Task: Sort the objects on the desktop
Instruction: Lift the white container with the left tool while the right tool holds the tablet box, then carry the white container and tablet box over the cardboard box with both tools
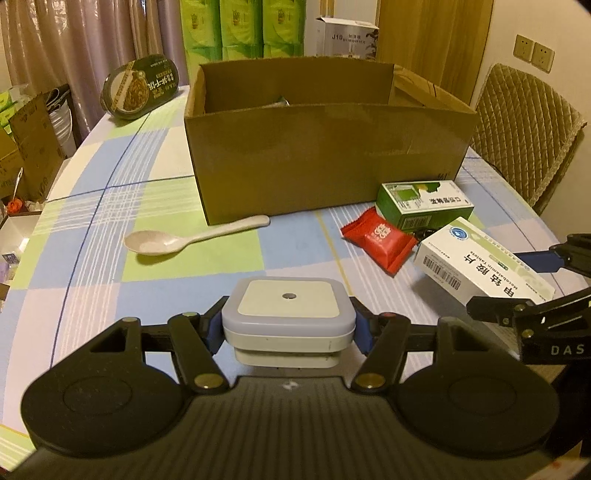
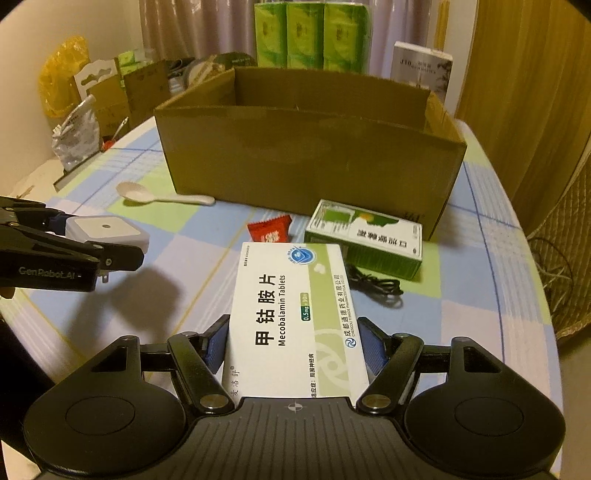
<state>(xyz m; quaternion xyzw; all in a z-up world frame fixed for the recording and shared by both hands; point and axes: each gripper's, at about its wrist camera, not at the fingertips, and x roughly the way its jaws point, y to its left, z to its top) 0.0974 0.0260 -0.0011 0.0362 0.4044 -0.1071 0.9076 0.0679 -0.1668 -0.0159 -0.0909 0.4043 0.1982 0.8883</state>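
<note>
My left gripper [image 1: 289, 326] is shut on a white square night light plug [image 1: 288, 314] and holds it above the table; it also shows in the right wrist view [image 2: 105, 229]. My right gripper [image 2: 295, 343] is shut on a white Mecobalamin tablet box [image 2: 295, 314], also seen in the left wrist view [image 1: 480, 264]. An open cardboard box [image 1: 325, 147] stands ahead on the table. A white spoon [image 1: 184, 236], a red snack packet [image 1: 378, 238] and a green medicine box [image 1: 424, 203] lie in front of it.
A black cable [image 2: 376, 286] lies by the green box. A dark food bowl [image 1: 142, 86] leans at the table's far left. A padded chair [image 1: 528, 129] stands to the right. Green tissue packs [image 1: 242, 27] stand behind the box. Cartons and bags sit off the left edge [image 2: 107, 96].
</note>
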